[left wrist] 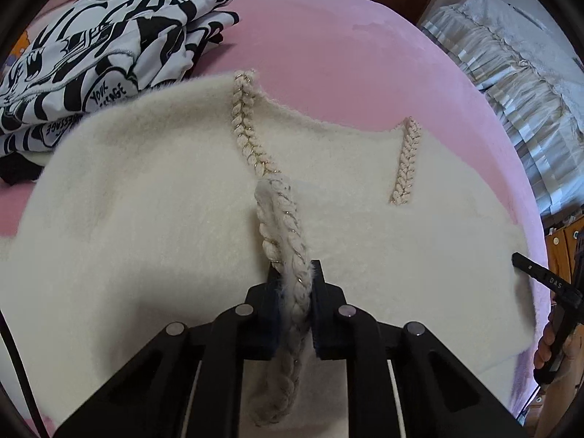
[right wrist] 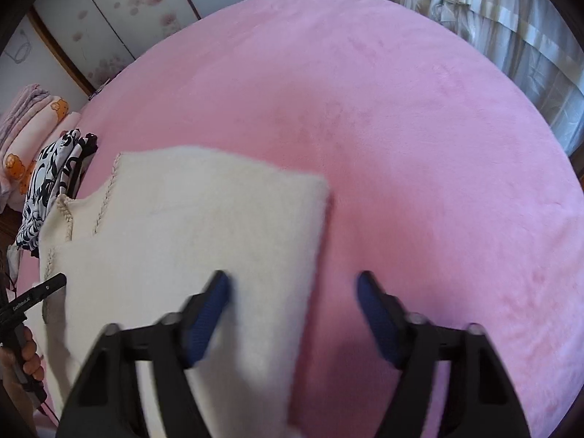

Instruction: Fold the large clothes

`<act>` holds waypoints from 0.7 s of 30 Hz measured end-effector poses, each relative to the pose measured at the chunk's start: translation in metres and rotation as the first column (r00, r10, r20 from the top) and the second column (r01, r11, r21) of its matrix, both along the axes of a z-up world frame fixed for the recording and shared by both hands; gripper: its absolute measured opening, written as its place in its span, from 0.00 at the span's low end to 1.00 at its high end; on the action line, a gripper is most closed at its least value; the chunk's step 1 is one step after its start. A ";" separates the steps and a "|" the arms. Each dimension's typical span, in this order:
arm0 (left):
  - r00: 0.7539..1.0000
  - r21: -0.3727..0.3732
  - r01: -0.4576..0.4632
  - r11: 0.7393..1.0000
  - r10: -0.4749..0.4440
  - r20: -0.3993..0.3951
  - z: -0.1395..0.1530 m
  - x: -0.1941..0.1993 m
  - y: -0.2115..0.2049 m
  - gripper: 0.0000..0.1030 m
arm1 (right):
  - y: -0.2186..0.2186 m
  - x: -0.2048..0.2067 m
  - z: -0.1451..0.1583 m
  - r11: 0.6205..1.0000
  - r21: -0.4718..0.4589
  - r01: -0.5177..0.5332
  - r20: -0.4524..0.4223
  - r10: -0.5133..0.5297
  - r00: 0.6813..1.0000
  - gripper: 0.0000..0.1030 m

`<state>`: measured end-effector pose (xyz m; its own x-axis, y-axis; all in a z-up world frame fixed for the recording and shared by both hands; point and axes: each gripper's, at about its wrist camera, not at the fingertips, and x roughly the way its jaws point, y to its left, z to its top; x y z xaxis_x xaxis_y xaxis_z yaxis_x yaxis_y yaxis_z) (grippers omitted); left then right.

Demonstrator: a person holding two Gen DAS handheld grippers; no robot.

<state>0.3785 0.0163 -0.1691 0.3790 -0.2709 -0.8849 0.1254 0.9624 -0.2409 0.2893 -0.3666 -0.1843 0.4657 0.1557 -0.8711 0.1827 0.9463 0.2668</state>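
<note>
**Cream knit spread on the pink bed, one gripper clamped on its braid**

A fluffy cream sweater point(left wrist: 153, 219) lies flat on the pink bed cover point(right wrist: 419, 127), near the edge closest to the person. The left gripper point(left wrist: 295, 273) is clenched on the sweater's braided trim point(left wrist: 288, 255), a loop of it pinched between the pads. The right gripper point(right wrist: 294, 284) hangs over the sweater's right edge with its blue pads point(right wrist: 215, 303) spread wide, grasping nothing. Just left of the sweater sits a stack of black-and-white printed clothes point(left wrist: 102, 47).
</note>
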 end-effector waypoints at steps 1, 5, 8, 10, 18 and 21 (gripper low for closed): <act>1.000 -0.006 0.001 1.000 -0.001 0.031 0.007 -0.001 0.000 0.11 | 0.002 -0.001 0.007 1.000 -0.024 0.005 0.022 -0.004 1.000 0.13; 1.000 0.050 0.001 0.999 -0.003 0.029 -0.007 0.005 -0.005 0.12 | 0.007 0.000 -0.005 0.995 -0.104 0.005 0.025 -0.003 1.000 0.13; 1.000 0.095 0.004 0.995 -0.007 0.029 -0.014 0.006 -0.007 0.19 | 0.010 -0.002 -0.007 0.989 -0.146 0.007 0.011 -0.005 1.000 0.18; 0.999 0.143 0.002 0.990 -0.007 0.037 -0.002 0.000 -0.009 0.25 | 0.012 -0.008 0.008 0.983 -0.183 0.026 0.008 -0.025 1.000 0.30; 0.988 0.217 -0.048 0.975 0.014 0.157 0.052 -0.053 -0.016 0.52 | 0.065 -0.064 0.064 0.969 -0.247 -0.024 0.183 0.071 0.981 0.39; 0.984 0.215 -0.052 0.975 0.014 0.175 0.058 -0.072 -0.026 0.52 | 0.105 -0.067 0.063 0.971 -0.225 -0.078 0.188 0.121 0.975 0.39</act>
